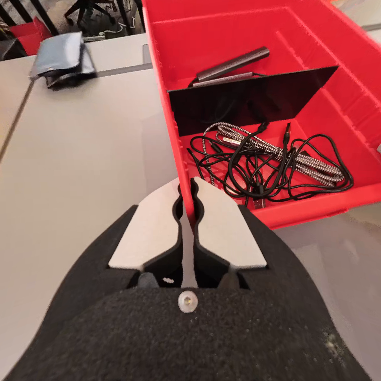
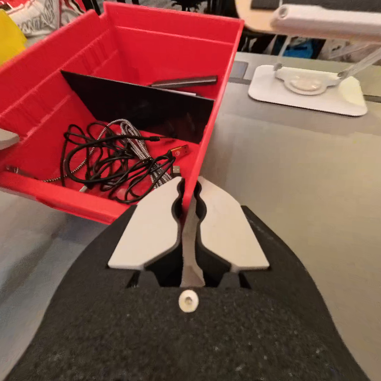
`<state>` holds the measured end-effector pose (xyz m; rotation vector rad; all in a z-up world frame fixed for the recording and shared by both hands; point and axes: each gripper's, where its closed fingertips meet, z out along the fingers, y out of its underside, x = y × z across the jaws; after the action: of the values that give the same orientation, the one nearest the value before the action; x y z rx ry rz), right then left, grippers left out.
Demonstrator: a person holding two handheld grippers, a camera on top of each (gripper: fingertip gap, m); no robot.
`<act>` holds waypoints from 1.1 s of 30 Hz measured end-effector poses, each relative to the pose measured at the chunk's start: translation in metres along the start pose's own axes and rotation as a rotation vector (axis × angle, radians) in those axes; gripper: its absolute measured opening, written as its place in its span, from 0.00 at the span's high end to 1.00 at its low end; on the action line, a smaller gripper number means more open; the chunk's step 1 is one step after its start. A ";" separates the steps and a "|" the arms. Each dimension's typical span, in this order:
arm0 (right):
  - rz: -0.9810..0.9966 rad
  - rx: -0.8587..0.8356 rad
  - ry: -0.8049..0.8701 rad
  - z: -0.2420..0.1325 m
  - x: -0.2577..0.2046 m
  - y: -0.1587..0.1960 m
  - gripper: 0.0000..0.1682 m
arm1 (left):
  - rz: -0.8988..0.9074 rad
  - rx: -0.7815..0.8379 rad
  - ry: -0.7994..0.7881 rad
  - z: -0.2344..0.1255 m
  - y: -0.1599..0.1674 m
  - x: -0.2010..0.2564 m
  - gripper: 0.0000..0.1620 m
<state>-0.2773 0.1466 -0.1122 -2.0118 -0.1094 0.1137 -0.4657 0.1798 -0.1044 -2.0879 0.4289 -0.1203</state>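
Observation:
A red plastic bin (image 1: pixel 216 33) stands on a grey table. My left gripper (image 1: pixel 186 183) is shut on the bin's left wall near its front corner. My right gripper (image 2: pixel 190 182) is shut on the bin's (image 2: pixel 169 26) right wall near its front corner. A black divider panel (image 1: pixel 243 99) splits the bin; it also shows in the right wrist view (image 2: pixel 144 107). The front section holds tangled black and braided cables (image 1: pixel 272 165), also in the right wrist view (image 2: pixel 115 156). Dark grey bars (image 1: pixel 233 66) lie in the back section. The bin's near end looks lifted off the table.
A grey-blue pouch (image 1: pixel 61 55) lies on the table (image 1: pixel 82 154) at the far left. A white lamp base (image 2: pixel 307 90) and its arm stand on the table at the far right. Chairs and clutter sit beyond the table edge. The grippers' ends are close to 20 cm from one another.

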 end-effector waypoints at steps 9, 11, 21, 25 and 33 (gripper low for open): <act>0.003 -0.010 -0.069 0.036 -0.043 0.003 0.92 | -0.166 0.039 0.053 0.028 0.017 -0.048 0.97; -0.010 -0.020 -0.146 0.034 -0.045 0.002 0.90 | -0.173 0.064 0.042 0.027 0.016 -0.048 0.97; -0.123 0.146 -0.450 -0.083 0.012 -0.029 0.80 | -0.266 0.232 -0.016 -0.065 -0.021 -0.038 0.82; -0.191 0.207 -0.341 -0.120 0.109 -0.013 0.88 | -0.312 0.249 0.099 -0.080 -0.020 0.029 0.82; 0.085 0.198 0.078 -0.175 0.325 0.057 0.83 | -0.278 0.147 0.269 -0.048 0.016 0.125 0.81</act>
<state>0.0687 0.0079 -0.0989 -1.8206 0.0361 0.0962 -0.3658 0.0898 -0.1033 -1.9814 0.2775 -0.5847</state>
